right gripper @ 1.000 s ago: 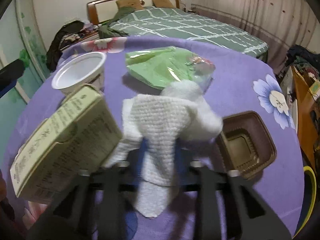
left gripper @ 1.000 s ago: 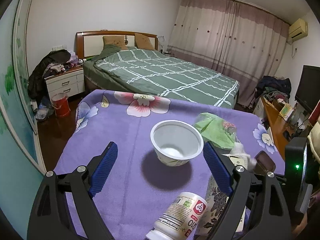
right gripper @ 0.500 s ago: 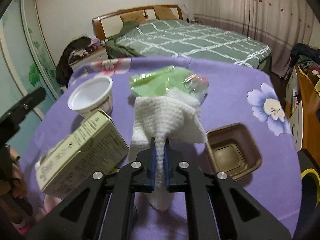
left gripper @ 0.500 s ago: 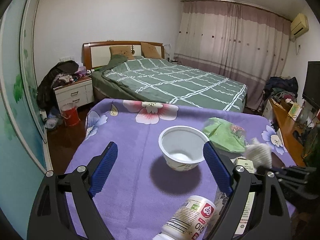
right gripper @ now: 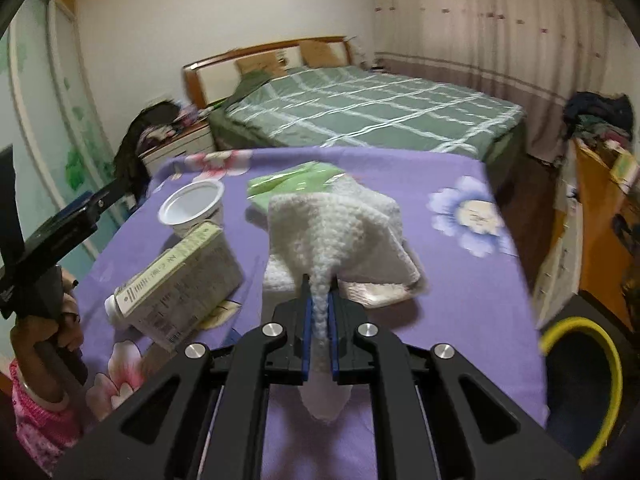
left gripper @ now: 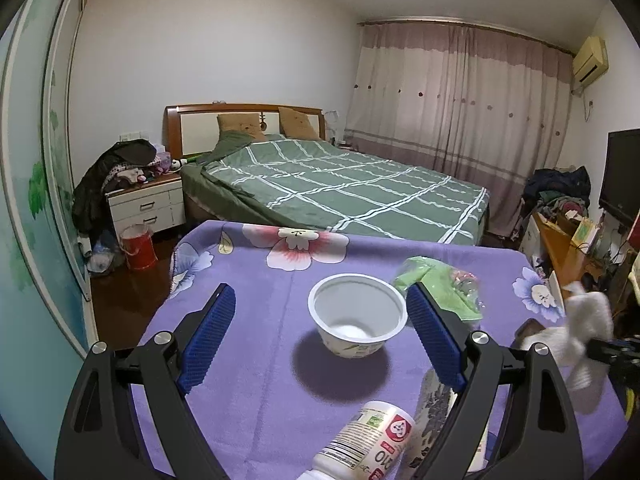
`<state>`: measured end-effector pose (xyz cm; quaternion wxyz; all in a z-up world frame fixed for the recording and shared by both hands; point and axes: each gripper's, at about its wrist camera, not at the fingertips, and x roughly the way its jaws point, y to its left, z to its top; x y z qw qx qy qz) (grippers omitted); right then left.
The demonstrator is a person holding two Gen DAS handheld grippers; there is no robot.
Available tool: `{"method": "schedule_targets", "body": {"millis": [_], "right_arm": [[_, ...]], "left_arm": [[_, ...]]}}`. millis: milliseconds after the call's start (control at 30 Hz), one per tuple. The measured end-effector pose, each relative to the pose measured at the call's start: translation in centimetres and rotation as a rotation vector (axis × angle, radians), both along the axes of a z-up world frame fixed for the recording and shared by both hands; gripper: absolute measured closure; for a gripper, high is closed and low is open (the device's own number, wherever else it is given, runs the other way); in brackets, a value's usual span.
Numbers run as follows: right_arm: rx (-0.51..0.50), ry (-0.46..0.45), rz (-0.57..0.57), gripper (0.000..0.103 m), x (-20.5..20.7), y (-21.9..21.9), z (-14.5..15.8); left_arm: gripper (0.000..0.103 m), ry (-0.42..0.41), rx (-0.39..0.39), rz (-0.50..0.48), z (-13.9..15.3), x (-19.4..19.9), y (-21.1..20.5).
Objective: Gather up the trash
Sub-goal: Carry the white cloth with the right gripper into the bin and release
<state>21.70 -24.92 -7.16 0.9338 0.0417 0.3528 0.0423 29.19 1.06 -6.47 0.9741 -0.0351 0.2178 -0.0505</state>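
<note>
Tissue (right gripper: 332,232), white and crumpled, is pinched between your right gripper (right gripper: 319,312)'s blue pads, which are pressed tight on its twisted middle; the bulk of it fans out ahead of the jaws and a tail hangs down behind them. It is lifted off the purple flowered tablecloth (right gripper: 448,280). In your left view the same tissue (left gripper: 580,332) shows far off to the right of your jaws, held at the table's right side.

Your left gripper (left gripper: 320,332) is spread wide and holds nothing. A white cup (left gripper: 357,314) stands upright between and just ahead of its fingers, nearer the right finger, not touching either. Beyond the right fingertip lies a green wrapper (left gripper: 440,284). Below the jaws, near the right finger, a white bottle (left gripper: 368,444) lies on its side.

From your right jaws, a paper carton (right gripper: 180,284) lies tilted to the left, the cup (right gripper: 192,208) past it, and the green wrapper (right gripper: 288,184) straight ahead behind the tissue. A yellow-rimmed bin (right gripper: 580,384) sits low to the right, off the table.
</note>
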Motion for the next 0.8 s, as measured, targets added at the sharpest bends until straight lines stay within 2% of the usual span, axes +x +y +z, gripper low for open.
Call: {"method": "schedule_targets", "body": {"millis": [167, 333, 533, 800], "right_arm": [[-0.019, -0.020, -0.161, 0.096, -4.1, -4.6, 1.2], [-0.052, -0.010, -0.322, 0.096, -7.3, -9.8, 0.8], [-0.054, 0.060, -0.503, 0.095, -9.4, -17.3, -2.3], [-0.038, 0.133, -0.587, 0.091, -10.1, -22.1, -6.8]], "left_arm": [[0.017, -0.036, 0.016, 0.009, 0.5, -0.7, -0.4], [0.017, -0.081, 0.044, 0.010, 0.9, -1.4, -0.9], [0.017, -0.064, 0.076, -0.006, 0.7, -1.2, -1.7], [0.017, -0.025, 0.105, -0.053, 1.6, -3.5, -4.3]]}}
